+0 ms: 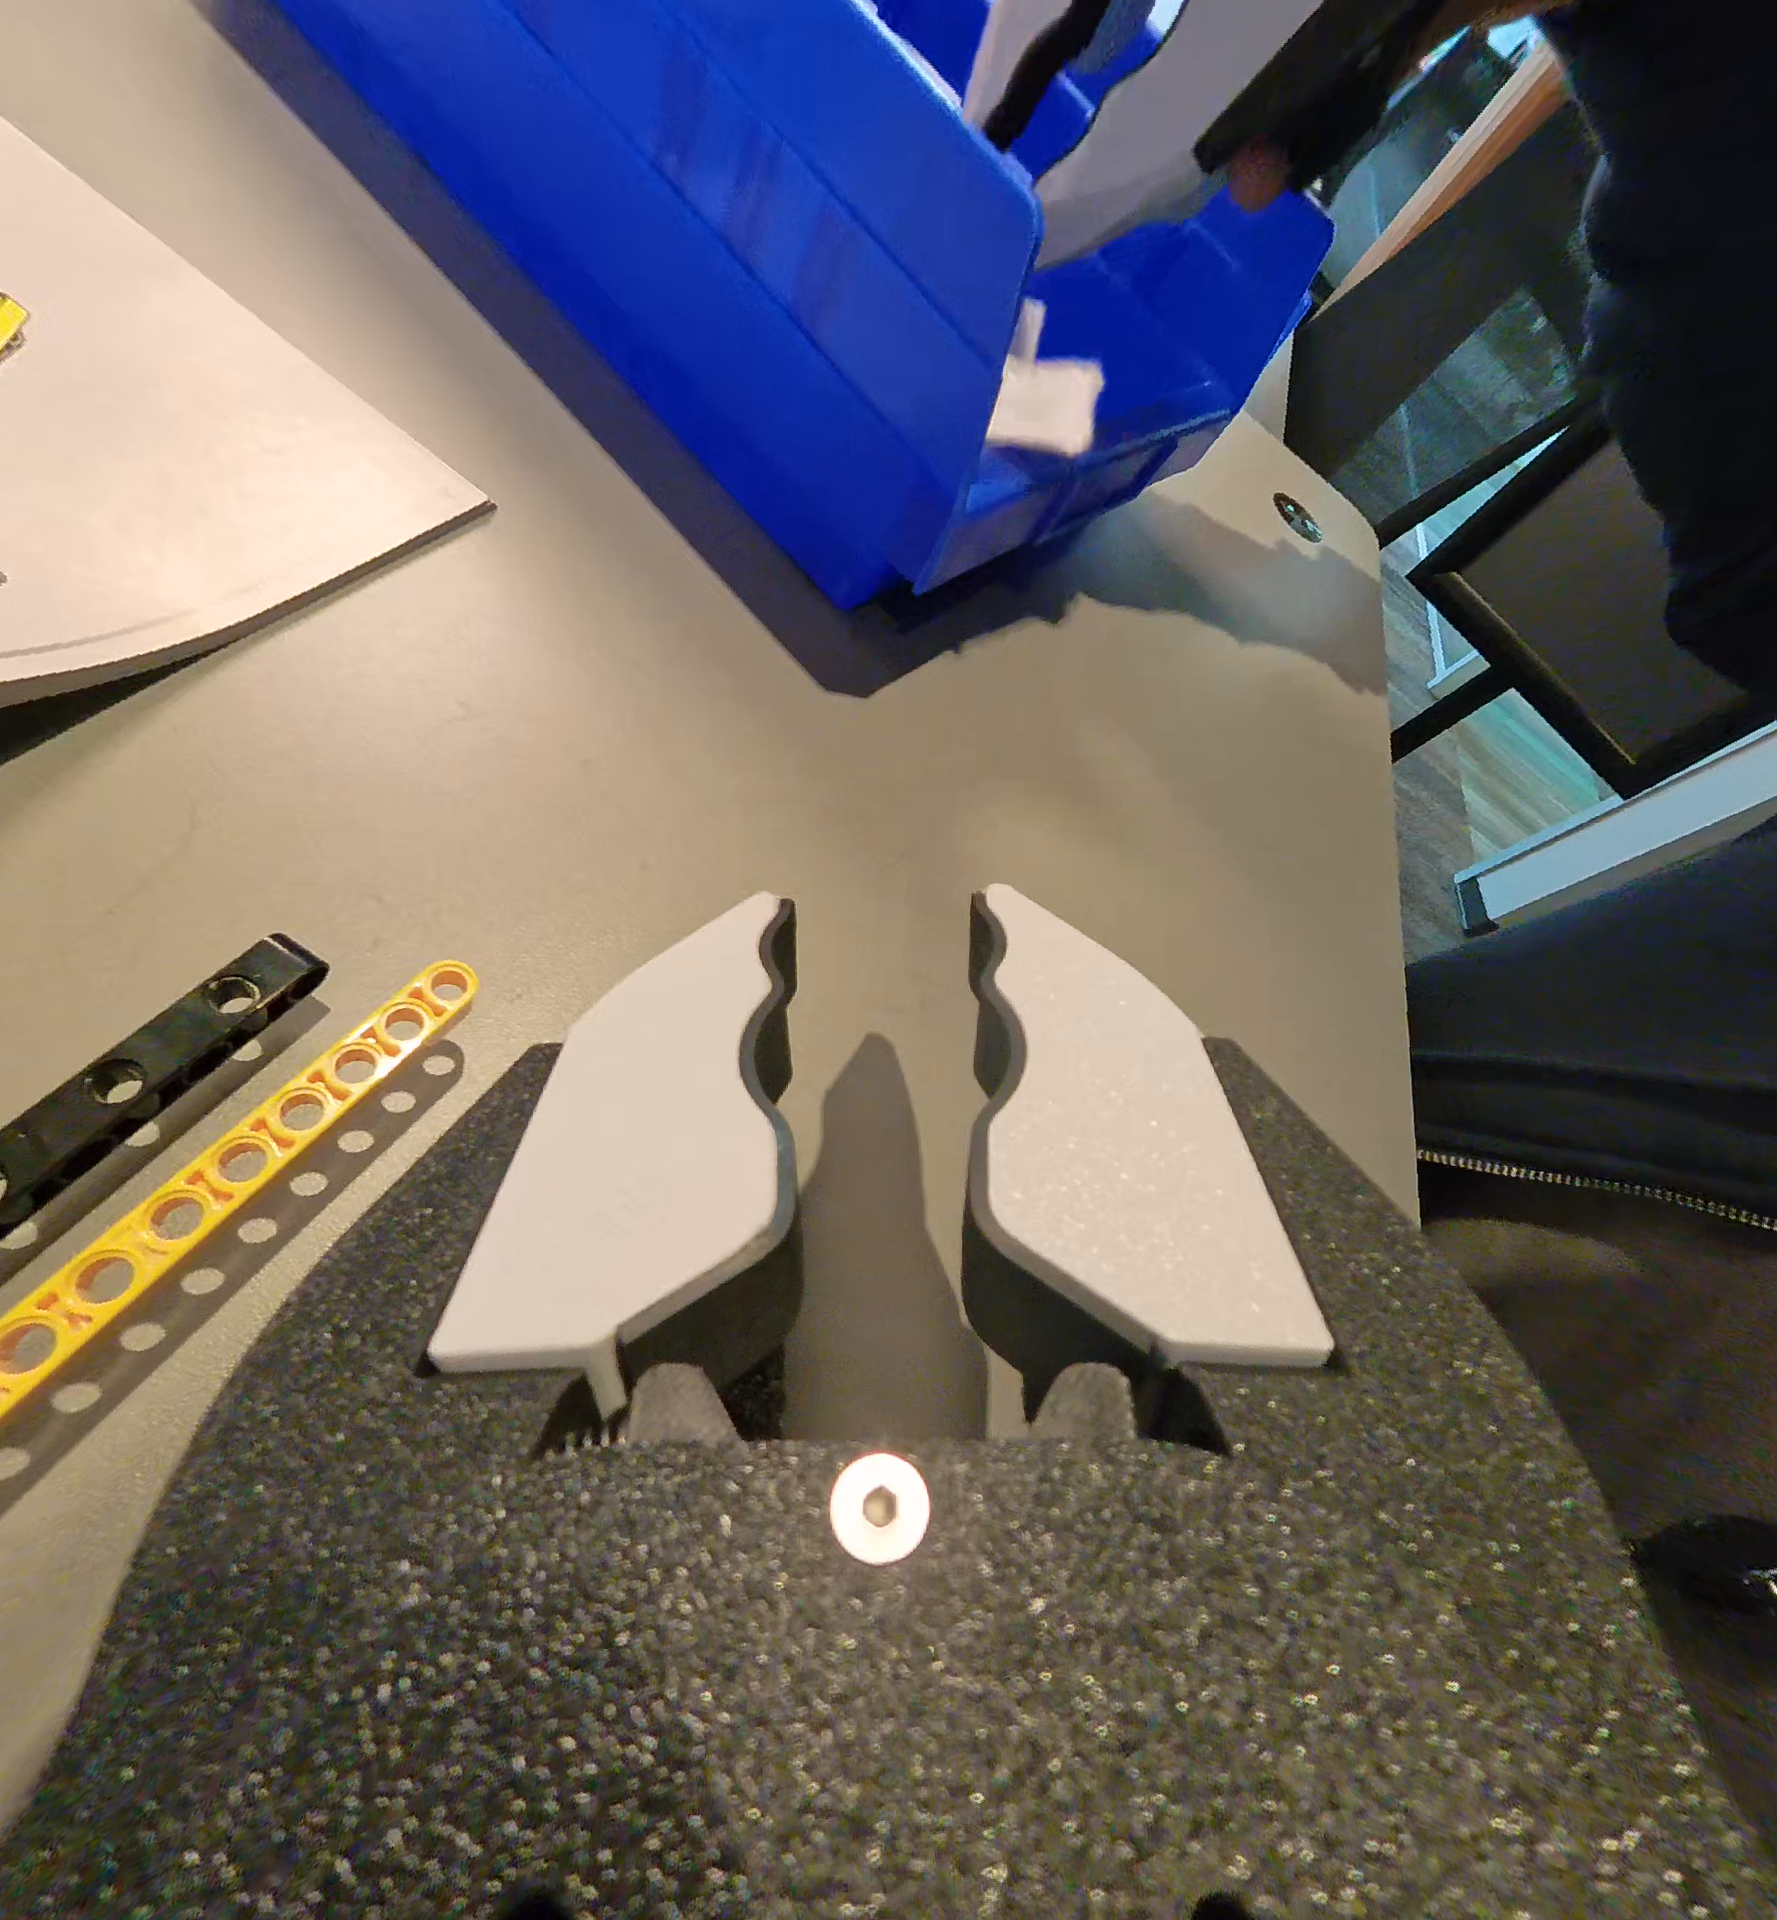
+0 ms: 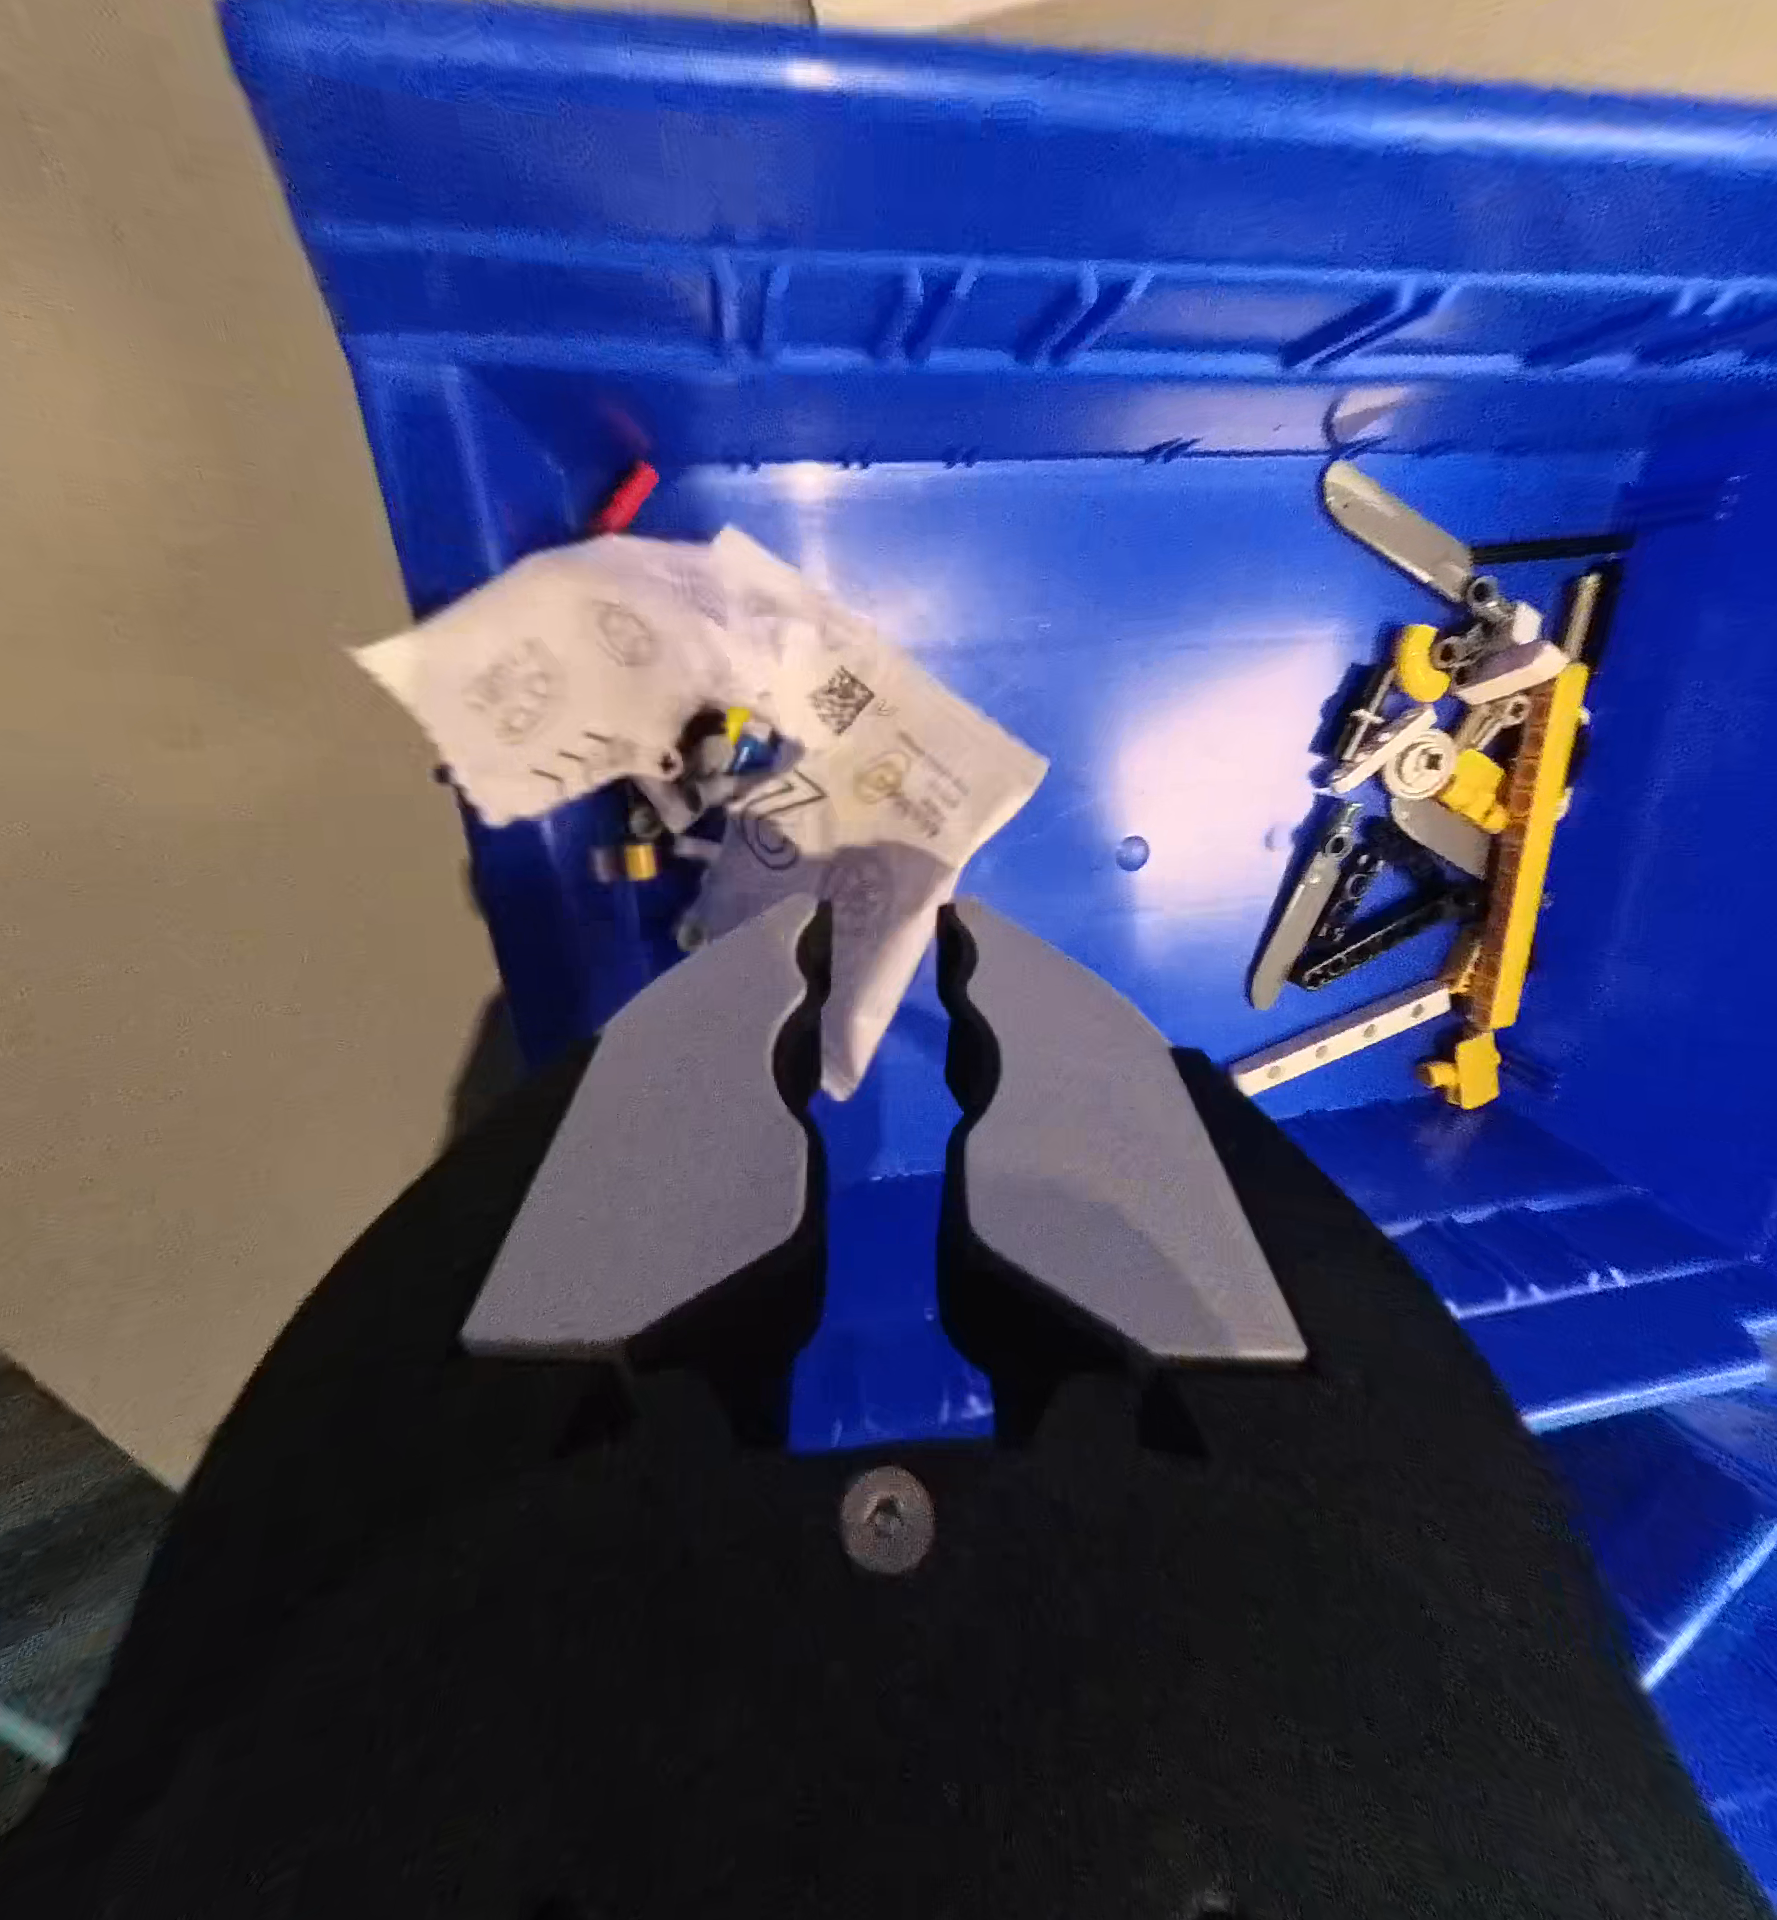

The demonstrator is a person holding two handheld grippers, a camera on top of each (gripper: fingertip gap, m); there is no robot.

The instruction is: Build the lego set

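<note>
My left gripper is open and empty, low over the grey table. A long yellow holed beam and a black holed beam lie side by side to its left. My right gripper points into a blue bin; its jaws stand slightly apart. A torn white paper bag is blurred in front of it, with one corner in the gap between the fingers. Small pieces cling at the bag's tear. The bag also shows blurred in the left wrist view.
A pile of yellow, grey and black pieces lies at the bin's right side, a red piece at its left corner. An instruction booklet lies far left. The table edge is on the right, with a person's dark clothing beyond it. Left tips to right tips: about 20 cm. The red piece sits 9 cm or so from the ends of my right fingers.
</note>
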